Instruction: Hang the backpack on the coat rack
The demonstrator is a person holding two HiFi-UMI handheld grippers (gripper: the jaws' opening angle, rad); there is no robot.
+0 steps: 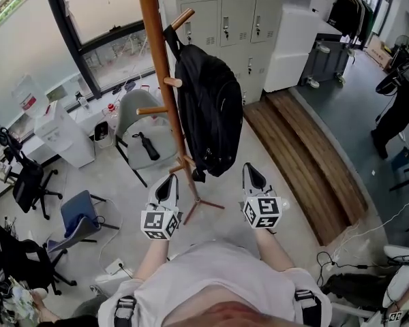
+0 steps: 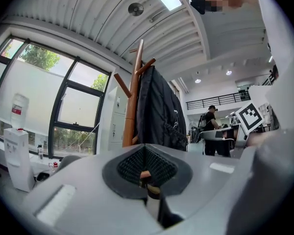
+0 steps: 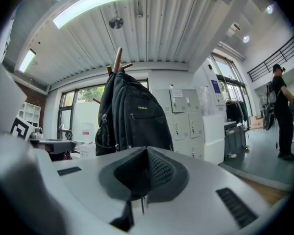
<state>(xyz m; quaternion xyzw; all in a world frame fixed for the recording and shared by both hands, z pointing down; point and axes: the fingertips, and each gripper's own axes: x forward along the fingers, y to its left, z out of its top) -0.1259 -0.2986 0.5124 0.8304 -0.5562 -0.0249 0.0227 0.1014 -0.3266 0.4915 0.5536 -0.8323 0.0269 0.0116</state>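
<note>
The fingers (image 2: 88,185) of the left gripper (image 1: 168,182) are pressed together at the tips, and there is nothing between them. The fingers (image 3: 206,190) of the right gripper (image 1: 253,174) are pressed together too, and they hold nothing. Both grippers sit low, close in front of the person, and point toward the coat rack (image 1: 160,67). Neither one touches the rack or the bag. The black backpack (image 1: 208,107) is already on the rack. Its top hangs from a high peg (image 1: 180,22), and its body hangs down beside the wooden pole, off the floor (image 1: 273,155). So the job looks done. The bag looks soft and floppy, made of cloth, so it would bend and sag if held by its side. It looks puffed out, so it may have things inside and could be a bit heavy. It does not look like it would break. The cloth could slip between thin fingers, so the best place to hold it is likely the small loop or the straps at the top, right by the peg.
</note>
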